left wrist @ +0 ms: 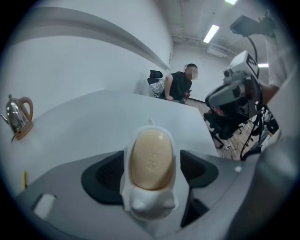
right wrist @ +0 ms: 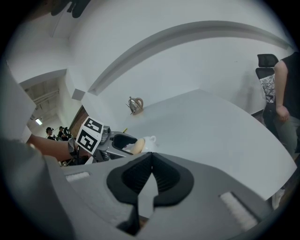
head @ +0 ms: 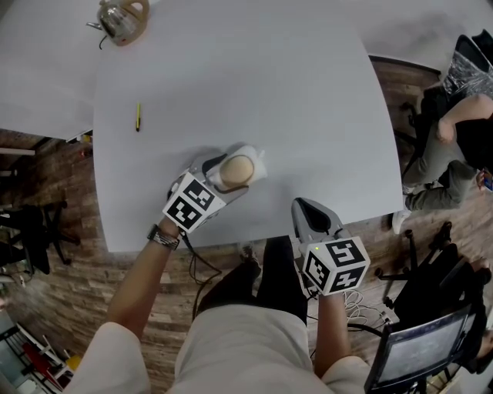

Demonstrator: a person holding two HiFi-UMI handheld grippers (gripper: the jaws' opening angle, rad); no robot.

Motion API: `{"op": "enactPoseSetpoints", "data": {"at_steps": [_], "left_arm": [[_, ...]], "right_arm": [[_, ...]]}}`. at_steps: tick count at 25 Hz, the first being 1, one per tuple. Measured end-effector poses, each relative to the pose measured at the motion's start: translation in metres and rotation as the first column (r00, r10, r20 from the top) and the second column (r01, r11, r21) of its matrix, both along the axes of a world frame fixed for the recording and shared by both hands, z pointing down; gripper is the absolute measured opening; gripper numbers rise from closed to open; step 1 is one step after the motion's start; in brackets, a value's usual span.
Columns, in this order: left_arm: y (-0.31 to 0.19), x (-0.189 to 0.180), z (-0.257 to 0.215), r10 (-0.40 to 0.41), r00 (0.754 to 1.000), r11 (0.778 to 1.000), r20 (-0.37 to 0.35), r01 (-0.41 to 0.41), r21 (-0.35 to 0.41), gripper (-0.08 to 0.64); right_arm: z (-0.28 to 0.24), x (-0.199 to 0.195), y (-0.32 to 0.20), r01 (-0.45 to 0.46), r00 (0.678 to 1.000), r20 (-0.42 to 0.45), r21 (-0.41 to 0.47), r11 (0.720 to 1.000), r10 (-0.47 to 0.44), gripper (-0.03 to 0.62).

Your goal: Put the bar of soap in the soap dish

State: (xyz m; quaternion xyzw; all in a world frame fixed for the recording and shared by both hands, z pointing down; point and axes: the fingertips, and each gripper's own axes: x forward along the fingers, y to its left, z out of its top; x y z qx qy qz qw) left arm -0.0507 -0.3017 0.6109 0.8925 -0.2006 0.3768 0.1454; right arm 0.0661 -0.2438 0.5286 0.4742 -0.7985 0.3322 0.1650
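A tan oval bar of soap (head: 236, 170) (left wrist: 151, 159) lies in a white soap dish (head: 258, 163) (left wrist: 149, 206) that rests on the white table (head: 269, 85) near its front edge. My left gripper (head: 229, 171) (left wrist: 151, 171) straddles the dish, jaws spread wide. The right pad (left wrist: 199, 166) stands clear of the dish wall; the left pad sits close beside it. My right gripper (head: 306, 206) (right wrist: 151, 164) hovers at the table's front edge to the right, shut on nothing. From the right gripper view the soap (right wrist: 137, 147) and dish (right wrist: 149, 141) show between the left jaws.
A metal kettle (head: 123, 19) stands at the far left of the table and a yellow pencil (head: 138, 116) lies left of centre. A seated person (head: 462, 131) is beyond the table's right edge. A screen (head: 420, 354) stands at the lower right.
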Motion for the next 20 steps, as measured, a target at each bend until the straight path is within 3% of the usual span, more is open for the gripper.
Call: {"op": "enactPoseSetpoints", "data": {"at_steps": [20], "left_arm": [[-0.012,-0.015,-0.028,-0.104,0.993,0.990,-0.059,0.109,0.093,0.384]], "right_arm": [[-0.017,-0.005,0.001,0.017,1.000,-0.004,0.039,0.999,-0.017,0.003]]}}
